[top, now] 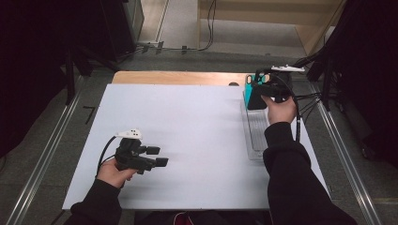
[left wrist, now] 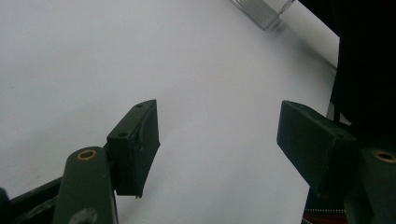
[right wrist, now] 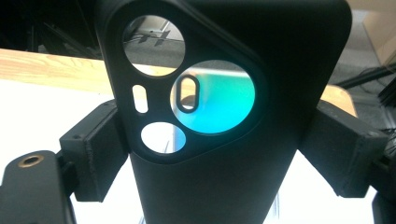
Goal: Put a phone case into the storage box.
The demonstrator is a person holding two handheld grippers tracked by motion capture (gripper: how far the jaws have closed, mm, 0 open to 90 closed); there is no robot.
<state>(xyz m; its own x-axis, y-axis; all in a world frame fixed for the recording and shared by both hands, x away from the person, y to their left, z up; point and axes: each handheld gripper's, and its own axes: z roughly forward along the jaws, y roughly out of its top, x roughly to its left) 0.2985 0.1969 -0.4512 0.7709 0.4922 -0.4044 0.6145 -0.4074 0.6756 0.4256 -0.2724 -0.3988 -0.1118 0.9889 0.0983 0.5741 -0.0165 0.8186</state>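
My right gripper (top: 264, 92) is at the far right of the white board (top: 187, 122), shut on a black phone case (top: 255, 100) that it holds upright above a clear plastic rack (top: 256, 136). A teal case (top: 247, 83) stands just behind the black one. In the right gripper view the black phone case (right wrist: 280, 46) sits squeezed between both jaws of the right gripper (right wrist: 215, 149), and the teal case (right wrist: 219, 102) shows through its camera cutout. My left gripper (top: 158, 156) hovers low over the board's near left, open with nothing between its jaws (left wrist: 217, 116).
The clear rack (left wrist: 261, 11) runs along the board's right edge. A strip of wooden tabletop (top: 178, 77) shows behind the board. Metal rails (top: 47, 154) flank the table on both sides, and cables trail at the far right. The person's dark sleeve (left wrist: 369, 70) lies close to the left gripper.
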